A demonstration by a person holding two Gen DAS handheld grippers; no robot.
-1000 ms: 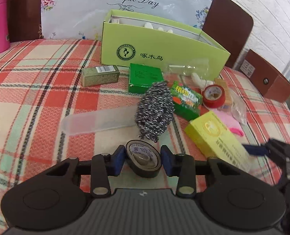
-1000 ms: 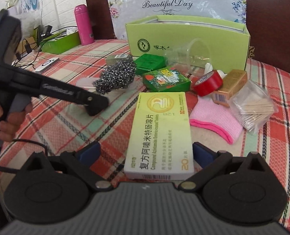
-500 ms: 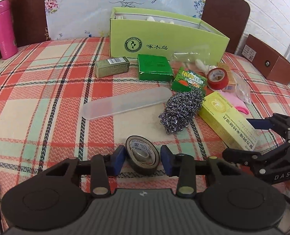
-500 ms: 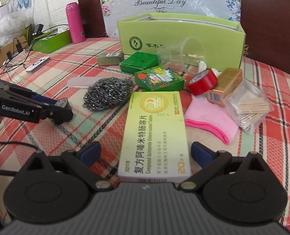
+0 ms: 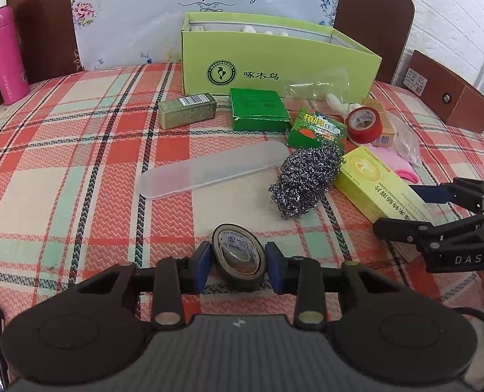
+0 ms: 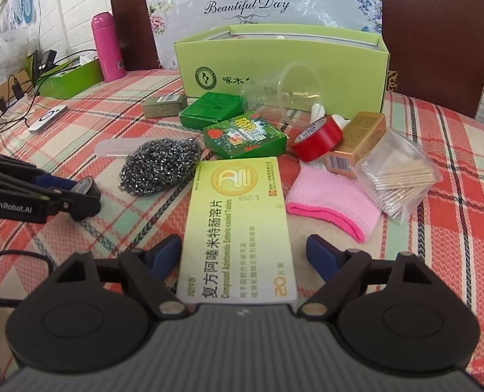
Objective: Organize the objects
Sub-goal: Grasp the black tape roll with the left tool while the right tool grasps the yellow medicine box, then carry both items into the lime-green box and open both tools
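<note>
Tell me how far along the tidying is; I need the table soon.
Barely started: the green box shows only a few white items. In hand: left tongs closing on the black tape roll; right tongs closing around the yellow medicine box, not yet gripping. Left: steel scourer, red tape, pink cloth and more lie loose.

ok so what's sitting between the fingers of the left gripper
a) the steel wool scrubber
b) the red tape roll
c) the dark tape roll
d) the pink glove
c: the dark tape roll stands on edge between the left gripper's closing blue fingers, while the red tape roll, steel wool scrubber and pink glove lie farther off on the tablecloth.
</note>
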